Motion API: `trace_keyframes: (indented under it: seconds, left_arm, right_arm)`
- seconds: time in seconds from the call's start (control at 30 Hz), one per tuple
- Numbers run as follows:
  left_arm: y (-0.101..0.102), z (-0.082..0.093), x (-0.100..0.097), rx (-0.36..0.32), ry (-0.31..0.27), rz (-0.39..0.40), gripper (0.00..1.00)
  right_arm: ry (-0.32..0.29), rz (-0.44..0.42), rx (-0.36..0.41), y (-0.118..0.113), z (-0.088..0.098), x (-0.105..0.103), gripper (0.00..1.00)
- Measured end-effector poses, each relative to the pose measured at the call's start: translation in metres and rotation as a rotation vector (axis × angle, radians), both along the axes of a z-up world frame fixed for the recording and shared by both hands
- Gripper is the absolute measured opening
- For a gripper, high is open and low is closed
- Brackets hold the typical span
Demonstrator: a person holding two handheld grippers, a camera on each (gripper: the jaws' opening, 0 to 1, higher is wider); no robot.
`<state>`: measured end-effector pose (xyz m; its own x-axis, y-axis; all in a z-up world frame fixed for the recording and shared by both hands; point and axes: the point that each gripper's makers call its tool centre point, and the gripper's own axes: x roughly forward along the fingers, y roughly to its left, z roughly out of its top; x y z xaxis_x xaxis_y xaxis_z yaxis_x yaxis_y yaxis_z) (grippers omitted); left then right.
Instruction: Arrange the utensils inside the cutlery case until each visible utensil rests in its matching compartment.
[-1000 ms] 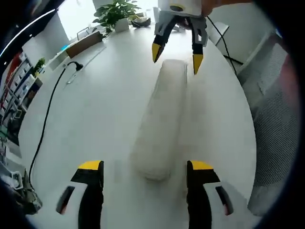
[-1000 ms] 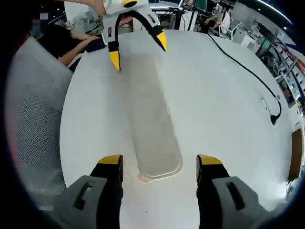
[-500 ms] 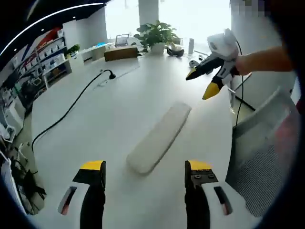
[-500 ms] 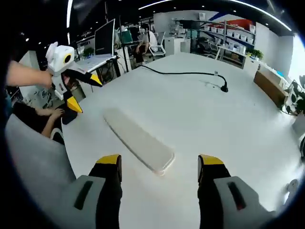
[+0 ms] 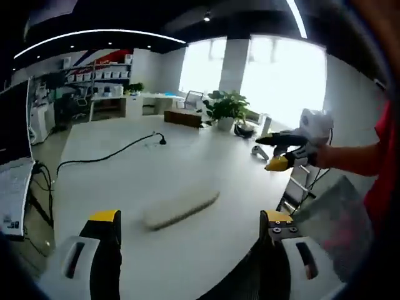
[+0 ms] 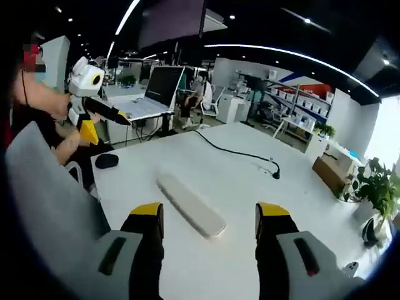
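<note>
A long, pale, shut cutlery case (image 5: 180,209) lies flat on the white table (image 5: 125,181); no utensils show. In the left gripper view my left gripper (image 5: 191,220) stands open near the table's edge, short of the case. The right gripper (image 5: 279,152) comes in from the right, raised above the table, its yellow-tipped jaws apart. In the right gripper view the case (image 6: 190,205) lies just beyond my open right gripper (image 6: 209,212), and the left gripper (image 6: 94,119) hangs at the upper left, held by a hand.
A black cable (image 5: 106,155) runs across the table to a plug. A potted plant (image 5: 225,109) and a box stand at the far end. A grey mesh chair (image 6: 44,200) is beside the table, with a laptop (image 6: 153,94) on a desk behind.
Both grippers have pulled back and lifted away from the case, so each view now looks across the table at a lower angle. The case lies where it was.
</note>
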<state>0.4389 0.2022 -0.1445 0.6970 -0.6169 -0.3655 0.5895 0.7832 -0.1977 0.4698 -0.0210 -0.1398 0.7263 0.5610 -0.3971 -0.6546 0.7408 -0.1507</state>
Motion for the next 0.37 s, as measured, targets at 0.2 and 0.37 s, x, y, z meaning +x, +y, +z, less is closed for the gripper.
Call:
trace_keyframes:
  seconds: [0.2, 0.37]
  left_arm:
    - [0.009, 0.035, -0.057, -0.048, -0.088, 0.101, 0.95]
    - [0.011, 0.046, -0.078, 0.102, -0.185, 0.126, 0.94]
  right_arm:
    - [-0.120, -0.037, 0.196, -0.006, 0.057, -0.050, 0.56]
    - [-0.155, 0.023, 0.106, -0.009, 0.052, -0.092, 0.69]
